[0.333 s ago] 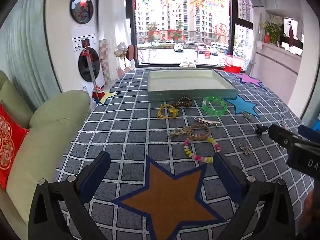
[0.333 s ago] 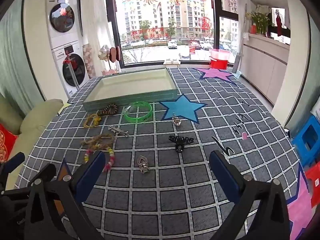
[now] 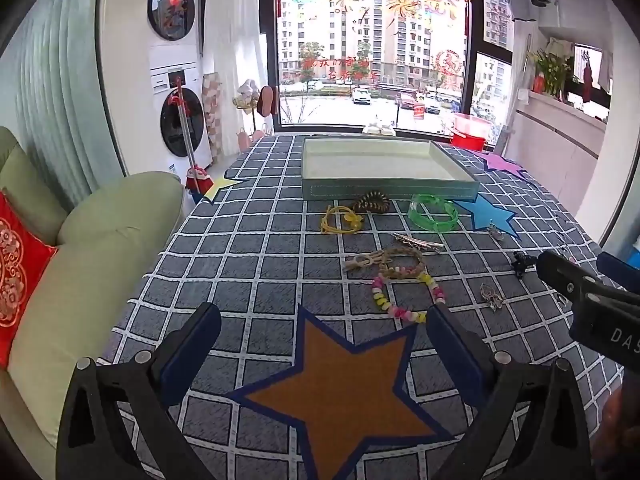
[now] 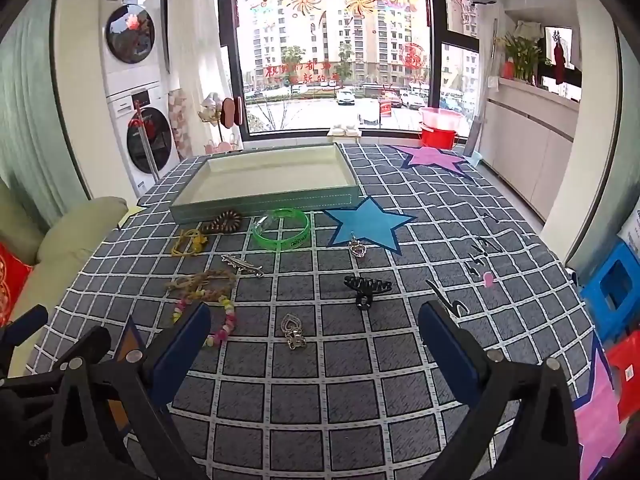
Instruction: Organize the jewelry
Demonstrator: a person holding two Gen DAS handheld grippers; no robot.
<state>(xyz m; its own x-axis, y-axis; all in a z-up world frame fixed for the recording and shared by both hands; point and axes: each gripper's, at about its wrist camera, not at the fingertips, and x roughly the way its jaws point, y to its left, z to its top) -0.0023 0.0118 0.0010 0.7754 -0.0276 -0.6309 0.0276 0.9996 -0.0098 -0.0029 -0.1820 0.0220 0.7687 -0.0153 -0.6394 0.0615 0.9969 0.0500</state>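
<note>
Checked tablecloth (image 4: 320, 380) bears all items. Empty tray (image 4: 272, 178) at far edge; no jewelry inside yet. Green bangle (image 4: 282, 234), beaded bracelet (image 3: 404, 294), black claw clip (image 4: 366, 286), silver pendant (image 4: 294, 330) loose, near tray. Left gripper (image 3: 324, 344), right gripper (image 4: 314, 338): jaws spread wide, nothing between. Versus previous frame: layout unchanged, nothing yet picked; sorting not begun.

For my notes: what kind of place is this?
Most likely a home, a living or laundry area. Stacked washing machines stand by the wall, a green sofa sits beside the checked tablecloth, and apartment blocks show through the window.
</note>
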